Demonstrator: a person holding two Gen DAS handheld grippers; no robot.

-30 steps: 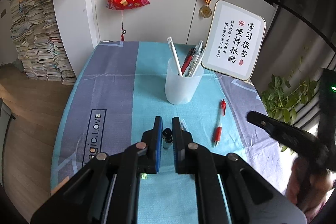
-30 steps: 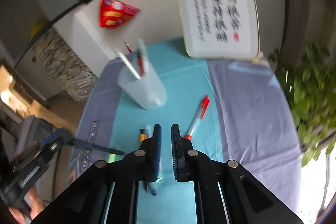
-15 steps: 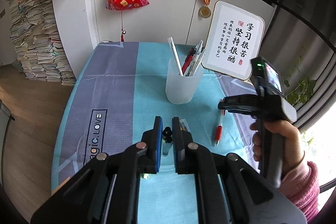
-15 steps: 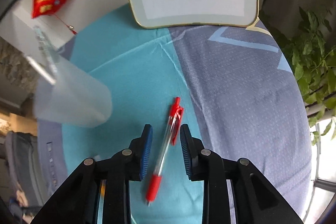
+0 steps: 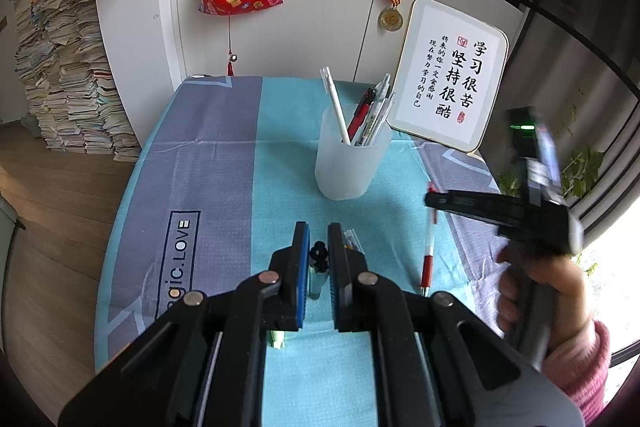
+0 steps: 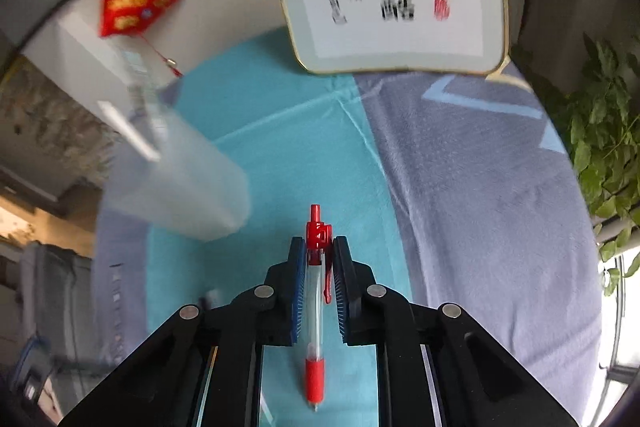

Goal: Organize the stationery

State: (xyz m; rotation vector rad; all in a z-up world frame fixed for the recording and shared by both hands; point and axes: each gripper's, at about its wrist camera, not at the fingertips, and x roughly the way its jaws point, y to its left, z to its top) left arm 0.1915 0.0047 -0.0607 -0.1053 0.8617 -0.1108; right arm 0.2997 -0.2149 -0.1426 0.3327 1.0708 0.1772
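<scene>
I'm closing my right gripper (image 6: 319, 259) on the red pen (image 6: 316, 311), which is lying on the table (image 6: 460, 187) right of the cup (image 5: 352, 163); my left gripper (image 5: 319, 259) is staying shut, hovering over a dark-capped pen (image 5: 318, 263).

The pen (image 6: 316, 307) was red and clear, the cup (image 5: 352, 163) frosted white, the tablecloth (image 5: 224, 179) striped teal and grey-blue.

Both wrist cameras are looking steeply down along their fingers, close over the tablecloth (image 5: 224, 155), sharing the pen cup (image 5: 352, 163) and red pen (image 6: 316, 291).
</scene>
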